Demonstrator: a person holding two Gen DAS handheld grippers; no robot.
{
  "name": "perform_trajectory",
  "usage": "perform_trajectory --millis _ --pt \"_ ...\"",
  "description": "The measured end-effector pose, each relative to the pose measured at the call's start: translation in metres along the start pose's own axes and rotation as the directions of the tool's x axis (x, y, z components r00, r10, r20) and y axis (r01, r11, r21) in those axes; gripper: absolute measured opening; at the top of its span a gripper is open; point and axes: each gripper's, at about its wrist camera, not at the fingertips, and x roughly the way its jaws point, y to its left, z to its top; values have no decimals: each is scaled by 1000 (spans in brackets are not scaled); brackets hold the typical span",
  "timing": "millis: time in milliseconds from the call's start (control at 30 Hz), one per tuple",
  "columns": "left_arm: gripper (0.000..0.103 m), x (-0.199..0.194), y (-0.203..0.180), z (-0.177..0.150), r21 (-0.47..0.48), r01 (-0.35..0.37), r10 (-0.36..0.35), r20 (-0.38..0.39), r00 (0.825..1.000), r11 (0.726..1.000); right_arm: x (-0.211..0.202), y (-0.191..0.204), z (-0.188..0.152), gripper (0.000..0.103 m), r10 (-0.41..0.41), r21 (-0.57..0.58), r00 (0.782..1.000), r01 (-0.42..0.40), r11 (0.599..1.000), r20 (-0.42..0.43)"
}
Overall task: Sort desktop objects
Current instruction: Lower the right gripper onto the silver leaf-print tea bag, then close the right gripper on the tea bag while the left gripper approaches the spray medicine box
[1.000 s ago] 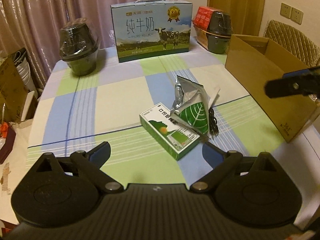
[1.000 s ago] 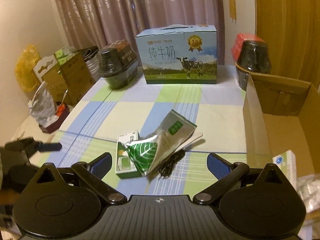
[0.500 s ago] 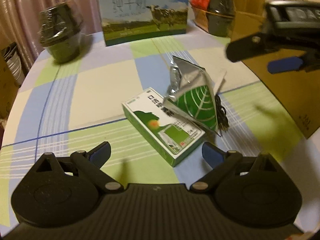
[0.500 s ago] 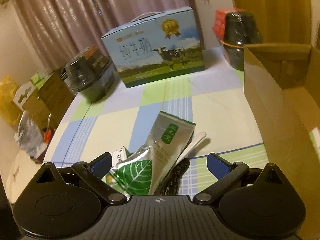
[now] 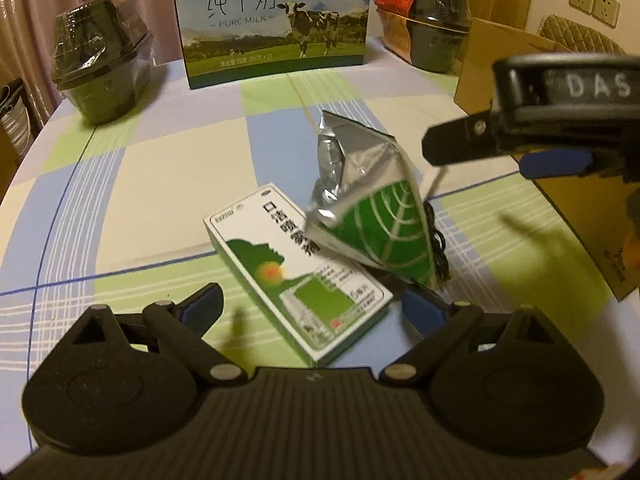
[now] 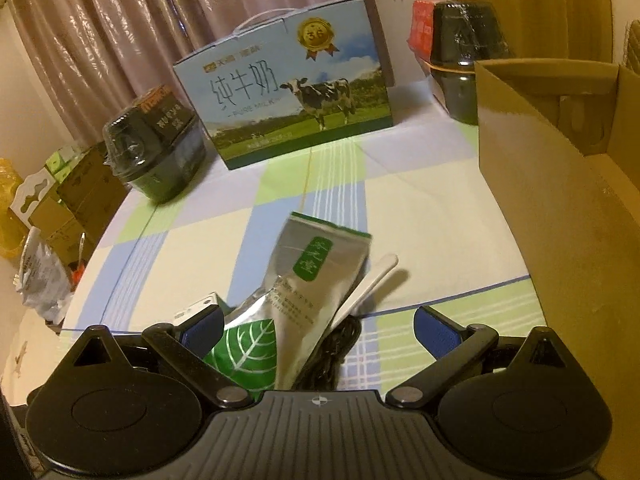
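Hovering both grippers over the small pile at mid-table, with nothing in hand. Our left gripper (image 5: 310, 308) is standing wide open and empty, its jaws framing the near end of the green-and-white medicine box (image 5: 296, 272). Our right gripper (image 6: 318, 326) is likewise spread wide and empty, sitting low over the silver foil pouch (image 6: 320, 276) with the green leaf print.

The pouch is leaning across the box's far corner; a white plastic spoon (image 6: 374, 276) and a coiled black cable (image 6: 332, 354) are lying just beside and partly under it.

We are judging the sort as barely begun, going by this pile: all four items are lying loose on the cloth. The open cardboard box (image 6: 532, 184) at the right edge is probably the destination; we cannot see its contents.

The surface is a checked tablecloth (image 5: 168, 184) in blue, green and cream. A pure-milk carton case (image 5: 272, 20) is standing at the back, with wrapped dark bowls (image 5: 100, 56) to either side, curtains behind, and clutter on the floor to the left.
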Motion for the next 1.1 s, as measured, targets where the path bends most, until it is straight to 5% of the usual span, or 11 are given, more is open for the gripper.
perform_trajectory --millis 200,333,467,733,1100 --pt "88 3 6 2 -21 1 -1 -5 1000 1000 8 -6 3 99 10 24 1000 -10 1000 -17" --pt "65 -3 15 2 -15 -18 17 -7 1000 1000 13 -1 3 99 29 7 999 -29 1000 -35" --pt "57 -8 32 3 -39 -37 37 -7 999 999 22 10 4 98 44 -22 998 -45 999 -47" --pt "56 -6 54 -2 -68 -68 68 -5 998 995 49 27 7 96 62 -49 995 -65 997 -73" --pt "64 -3 56 -1 -72 -70 71 18 997 995 77 37 5 73 -14 -136 995 0 991 -101"
